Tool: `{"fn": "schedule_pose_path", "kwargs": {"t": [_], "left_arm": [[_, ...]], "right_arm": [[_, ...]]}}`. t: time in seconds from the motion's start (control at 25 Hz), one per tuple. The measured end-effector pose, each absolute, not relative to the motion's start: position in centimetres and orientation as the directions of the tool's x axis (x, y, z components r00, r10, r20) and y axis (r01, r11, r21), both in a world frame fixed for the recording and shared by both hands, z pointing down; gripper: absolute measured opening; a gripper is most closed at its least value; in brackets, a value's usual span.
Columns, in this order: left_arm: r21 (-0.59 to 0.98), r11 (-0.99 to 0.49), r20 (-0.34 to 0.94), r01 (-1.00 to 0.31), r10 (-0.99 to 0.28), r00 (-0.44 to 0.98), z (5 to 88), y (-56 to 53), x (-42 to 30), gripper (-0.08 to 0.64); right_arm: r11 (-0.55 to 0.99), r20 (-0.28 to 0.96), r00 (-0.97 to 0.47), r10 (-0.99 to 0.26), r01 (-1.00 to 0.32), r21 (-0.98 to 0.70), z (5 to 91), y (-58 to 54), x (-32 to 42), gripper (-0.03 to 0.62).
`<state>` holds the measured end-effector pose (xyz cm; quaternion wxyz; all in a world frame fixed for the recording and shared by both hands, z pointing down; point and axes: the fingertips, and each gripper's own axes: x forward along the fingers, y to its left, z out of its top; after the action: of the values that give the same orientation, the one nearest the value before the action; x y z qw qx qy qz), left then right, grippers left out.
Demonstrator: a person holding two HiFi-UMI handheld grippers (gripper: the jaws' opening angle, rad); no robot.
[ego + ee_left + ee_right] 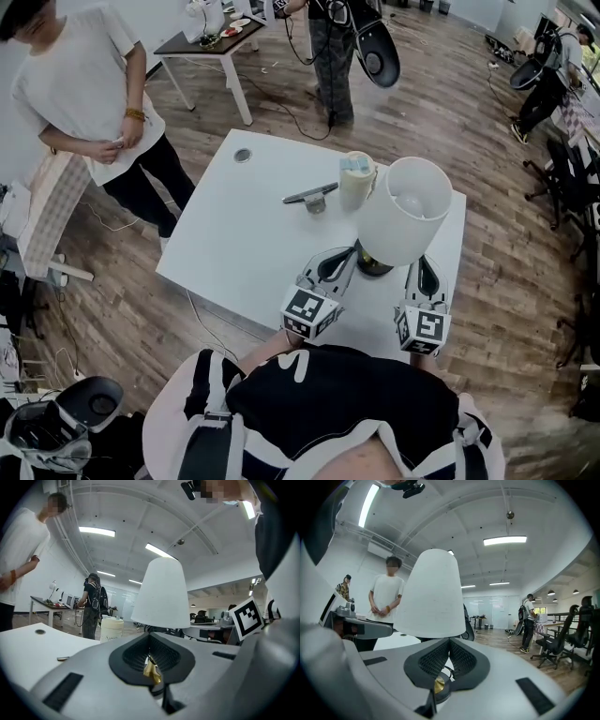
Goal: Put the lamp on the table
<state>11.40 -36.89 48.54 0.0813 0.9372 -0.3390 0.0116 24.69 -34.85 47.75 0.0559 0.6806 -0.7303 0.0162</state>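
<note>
The lamp stands near the front right of the white table [234,244], its white shade [405,211] above a dark round base [373,265]. My left gripper [345,258] reaches the base from the front left. In the left gripper view its jaws [150,645] are shut, with a brass piece of the lamp [153,670] pinched between the pads, under the shade [161,595]. My right gripper [427,265] sits under the shade's right side. Its pads [449,641] are pressed together. Below them show the base's brass disc [438,684] and the shade [433,595] above; I see nothing between them.
A cream jar [356,178] and a dark tool on a small stand [311,195] lie behind the lamp, a round grommet [243,155] further back. A person in a white shirt [84,94] stands left of the table. Office chairs [572,187] are at the right.
</note>
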Motion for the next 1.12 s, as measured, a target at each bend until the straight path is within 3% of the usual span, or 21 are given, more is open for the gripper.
{"fn": "schedule_pose_path", "kwargs": {"t": [0.48, 0.64, 1.12], "left_arm": [[0.110, -0.785, 0.010, -0.609, -0.612, 0.791, 45.3, -34.5, 9.6, 0.002], [0.127, -0.799, 0.025, -0.587, -0.589, 0.808, 45.1, -31.0, 7.3, 0.002], [0.135, -0.799, 0.011, -0.586, -0.590, 0.807, 44.8, -22.1, 1.5, 0.002]], "right_arm": [[0.004, 0.100, 0.000, -0.995, -0.999, 0.040, 46.7, -32.4, 24.5, 0.018], [0.030, 0.075, -0.032, -0.997, -0.999, -0.023, 46.3, -29.5, 20.9, 0.018], [0.114, 0.034, -0.113, -0.993, -0.993, 0.030, 44.3, -21.0, 11.6, 0.018]]}}
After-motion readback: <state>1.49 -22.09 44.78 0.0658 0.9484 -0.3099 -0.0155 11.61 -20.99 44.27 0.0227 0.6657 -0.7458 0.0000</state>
